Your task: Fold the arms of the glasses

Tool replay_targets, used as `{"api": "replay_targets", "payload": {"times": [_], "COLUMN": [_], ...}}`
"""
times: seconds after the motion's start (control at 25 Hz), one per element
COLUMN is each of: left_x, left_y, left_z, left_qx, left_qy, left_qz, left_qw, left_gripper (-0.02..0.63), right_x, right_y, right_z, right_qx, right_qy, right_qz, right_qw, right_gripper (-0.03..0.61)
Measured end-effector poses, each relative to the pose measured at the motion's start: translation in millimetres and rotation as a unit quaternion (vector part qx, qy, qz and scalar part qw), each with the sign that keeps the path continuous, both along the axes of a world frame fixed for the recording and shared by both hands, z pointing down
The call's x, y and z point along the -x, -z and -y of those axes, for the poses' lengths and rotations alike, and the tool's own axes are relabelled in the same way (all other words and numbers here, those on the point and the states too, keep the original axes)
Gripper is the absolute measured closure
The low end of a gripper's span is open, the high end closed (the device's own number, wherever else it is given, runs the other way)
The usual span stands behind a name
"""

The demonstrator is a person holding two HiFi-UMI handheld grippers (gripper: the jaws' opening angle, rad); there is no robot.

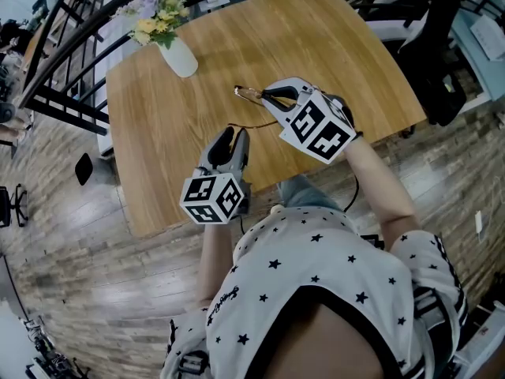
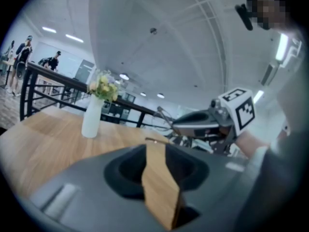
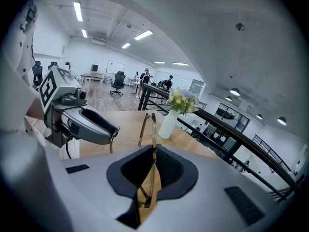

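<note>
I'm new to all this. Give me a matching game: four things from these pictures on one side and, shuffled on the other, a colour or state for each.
Things:
1 glasses
2 vase
3 left gripper
4 right gripper

Colours or states:
A white, holds flowers
B jaws apart
C thin golden frame
D shut on the glasses

Pairs: 1-C, 2-A, 3-B, 4-D

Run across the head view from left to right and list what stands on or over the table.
Vase of flowers → left tongs → right tongs.
</note>
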State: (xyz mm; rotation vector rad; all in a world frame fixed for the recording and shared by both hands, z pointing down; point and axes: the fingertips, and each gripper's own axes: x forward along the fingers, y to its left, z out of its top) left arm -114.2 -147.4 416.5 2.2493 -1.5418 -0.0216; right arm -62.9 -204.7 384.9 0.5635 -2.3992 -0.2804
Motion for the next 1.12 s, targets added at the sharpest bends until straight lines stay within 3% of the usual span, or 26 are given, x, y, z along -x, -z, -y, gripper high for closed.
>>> {"api": "replay_targets", "payload": {"times": [1.12], "left_x": [5], "left_y": [1], "left_z": [23], "left_qx": [0.005], "left_qy": [0.018], "left_qz": [-0.016], "left_qw": [0.9997], "left_gripper": [0.558], "right_x": [18], "right_y": [-33], "right_z": [-21], "right_qx": [0.037], "right_qy": [0.043], "right_qz": [-0.025], "right_qw": [0.998], "right_gripper": [0.558]}}
